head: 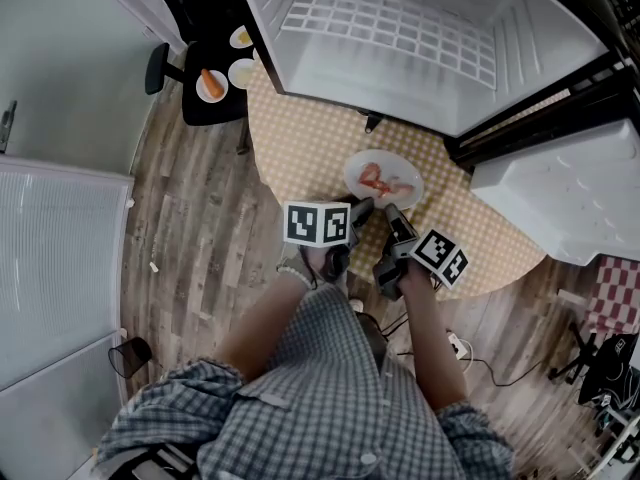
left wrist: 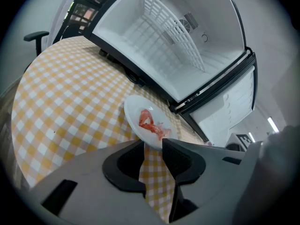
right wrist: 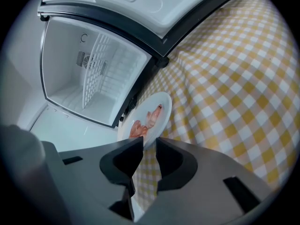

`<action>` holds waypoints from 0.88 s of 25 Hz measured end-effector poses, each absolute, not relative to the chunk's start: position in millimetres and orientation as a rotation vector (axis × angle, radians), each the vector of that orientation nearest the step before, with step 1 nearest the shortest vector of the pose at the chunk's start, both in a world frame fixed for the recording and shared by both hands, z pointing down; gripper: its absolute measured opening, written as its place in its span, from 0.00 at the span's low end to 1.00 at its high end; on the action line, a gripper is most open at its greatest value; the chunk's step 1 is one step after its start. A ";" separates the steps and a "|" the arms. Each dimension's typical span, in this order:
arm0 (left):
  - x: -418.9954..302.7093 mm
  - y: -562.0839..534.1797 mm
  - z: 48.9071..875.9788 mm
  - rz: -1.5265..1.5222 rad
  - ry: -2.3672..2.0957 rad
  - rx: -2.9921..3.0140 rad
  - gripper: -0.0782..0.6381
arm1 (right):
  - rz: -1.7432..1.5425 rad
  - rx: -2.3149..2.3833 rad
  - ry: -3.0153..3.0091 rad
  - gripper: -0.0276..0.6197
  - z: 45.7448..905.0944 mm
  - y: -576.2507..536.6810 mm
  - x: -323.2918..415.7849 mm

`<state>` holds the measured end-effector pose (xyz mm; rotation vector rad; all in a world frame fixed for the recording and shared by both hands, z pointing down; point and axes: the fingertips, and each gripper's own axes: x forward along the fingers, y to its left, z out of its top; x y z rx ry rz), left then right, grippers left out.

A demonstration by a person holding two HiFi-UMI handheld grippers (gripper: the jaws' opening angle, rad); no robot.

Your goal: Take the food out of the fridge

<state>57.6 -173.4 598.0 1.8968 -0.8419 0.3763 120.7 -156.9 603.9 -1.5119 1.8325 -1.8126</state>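
The food (left wrist: 151,124) is a small heap of pinkish-red, curled pieces, possibly shrimp, though no view is sharp enough to be sure. It lies in the middle of a plain white round plate (head: 352,173). The plate rests flat on a round desk (head: 300,148) covered with a yellow-and-white checked cloth, just outside the open fridge (head: 400,38), whose white inside holds only a wire shelf.

The left tool (left wrist: 152,146) sits at the plate's near rim. Its jaws stand apart, with checked cloth showing through the gap and the rim just at their tips. The right tool (right wrist: 149,142) is beside it at the same near edge, likewise parted, cloth visible between its jaws and the rim at their mouth. Neither presses on the plate.

Beyond the desk, a small black side table (head: 215,108) carries more white plates, one with an orange piece on it.
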 end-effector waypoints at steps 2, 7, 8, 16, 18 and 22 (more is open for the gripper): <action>56.8 -171.3 602.1 0.440 -0.837 1.909 0.29 | -1.824 -1.519 1.848 0.14 607.4 -155.2 118.8; 56.1 -170.4 605.6 0.558 -0.787 1.960 0.31 | -1.832 -1.512 1.975 0.14 608.5 -153.0 112.1; 55.9 -170.0 606.5 0.589 -0.770 1.975 0.31 | -1.833 -1.515 1.998 0.15 608.7 -152.8 110.7; 56.6 -157.3 610.6 0.867 -0.659 2.141 0.36 | -1.812 -1.574 2.087 0.18 607.9 -152.5 113.1; 52.1 -155.5 609.2 0.873 -0.665 2.140 0.36 | -1.808 -1.608 2.105 0.18 606.7 -148.8 115.8; 38.5 -157.6 604.4 0.862 -0.702 2.146 0.30 | -1.766 -1.668 2.143 0.18 599.2 -144.9 119.8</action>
